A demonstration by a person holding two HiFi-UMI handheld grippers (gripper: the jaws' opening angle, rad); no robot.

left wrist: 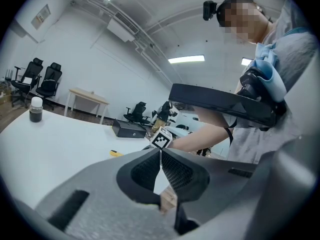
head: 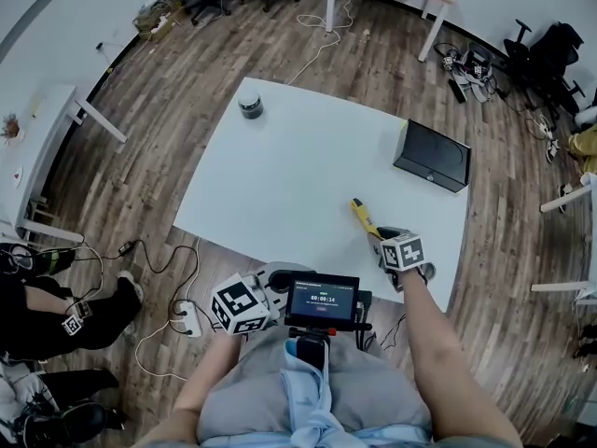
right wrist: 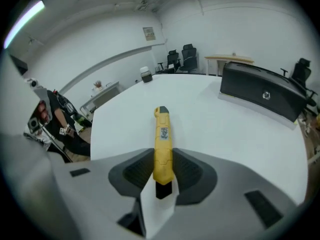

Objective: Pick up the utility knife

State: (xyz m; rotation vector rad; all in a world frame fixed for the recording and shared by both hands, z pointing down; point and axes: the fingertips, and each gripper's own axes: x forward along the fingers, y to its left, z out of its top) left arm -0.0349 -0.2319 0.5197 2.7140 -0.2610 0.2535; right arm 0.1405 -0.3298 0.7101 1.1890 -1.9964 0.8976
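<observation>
A yellow utility knife (head: 364, 217) with a black butt lies on the white table (head: 280, 175) near its front right edge. My right gripper (head: 378, 236) points steeply down and holds the knife's rear half. In the right gripper view the knife (right wrist: 162, 144) runs straight out between the pads, which press on both its sides; that gripper (right wrist: 163, 166) is shut on it. My left gripper (head: 266, 292) hangs off the table's front edge near my chest. Its jaws (left wrist: 160, 151) meet with nothing between them. The left gripper view shows the knife (left wrist: 116, 153) far off.
A black box (head: 432, 155) stands at the table's right side and a small dark jar (head: 250, 105) at its far corner. A screen (head: 322, 301) is mounted at my chest. Cables and a power strip (head: 187, 320) lie on the wooden floor at the left, near a seated person (head: 37, 306).
</observation>
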